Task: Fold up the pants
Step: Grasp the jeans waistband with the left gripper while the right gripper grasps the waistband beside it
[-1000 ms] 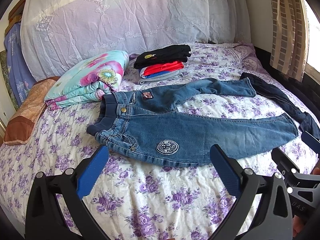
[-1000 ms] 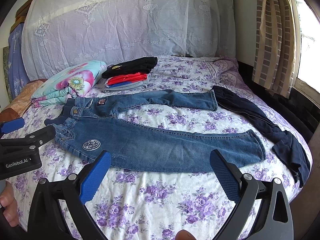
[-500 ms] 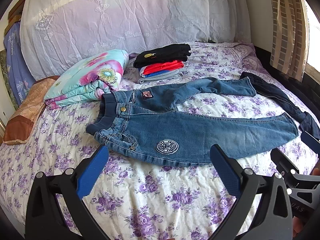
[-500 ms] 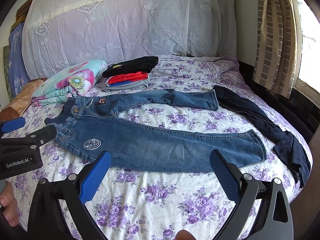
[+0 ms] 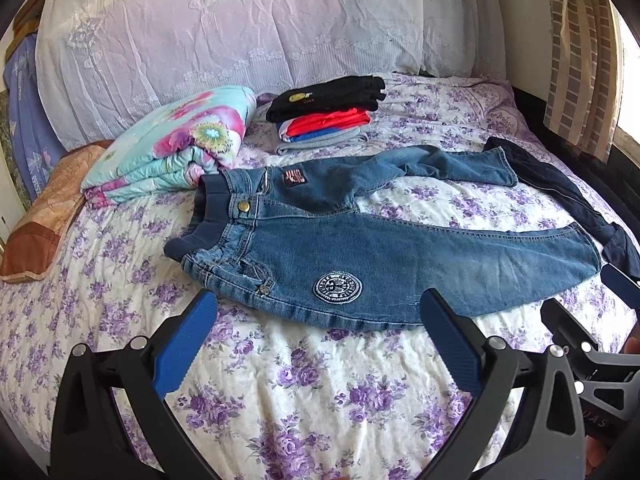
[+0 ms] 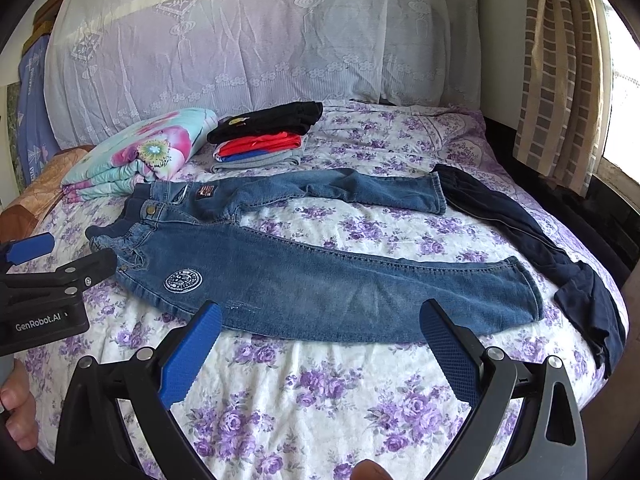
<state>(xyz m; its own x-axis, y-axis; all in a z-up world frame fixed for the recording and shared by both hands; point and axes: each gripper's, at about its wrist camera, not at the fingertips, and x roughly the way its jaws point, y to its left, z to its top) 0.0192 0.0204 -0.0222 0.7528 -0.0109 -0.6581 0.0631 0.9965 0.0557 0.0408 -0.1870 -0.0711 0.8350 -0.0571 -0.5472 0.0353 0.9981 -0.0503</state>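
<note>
A small pair of blue jeans (image 5: 360, 252) (image 6: 320, 284) lies flat on the flowered bed, waistband to the left, legs spread apart toward the right, a round white patch on the near thigh. My left gripper (image 5: 316, 320) hovers open just short of the near hem below the waist. My right gripper (image 6: 320, 328) is open too, above the sheet in front of the near leg's middle. Each gripper shows at the edge of the other's view: the right one (image 5: 600, 320), the left one (image 6: 44, 264). Neither touches the jeans.
A stack of folded clothes (image 5: 328, 120) (image 6: 264, 136) and a folded floral quilt (image 5: 176, 144) sit behind the jeans. A dark navy garment (image 6: 560, 248) lies at the right edge of the bed. Lace-covered headboard behind, curtain (image 6: 560, 72) at right. A hand (image 6: 16, 412) holds the left gripper.
Both views have eased slightly forward and down toward the jeans. The jeans have not moved and both grippers stay open.
</note>
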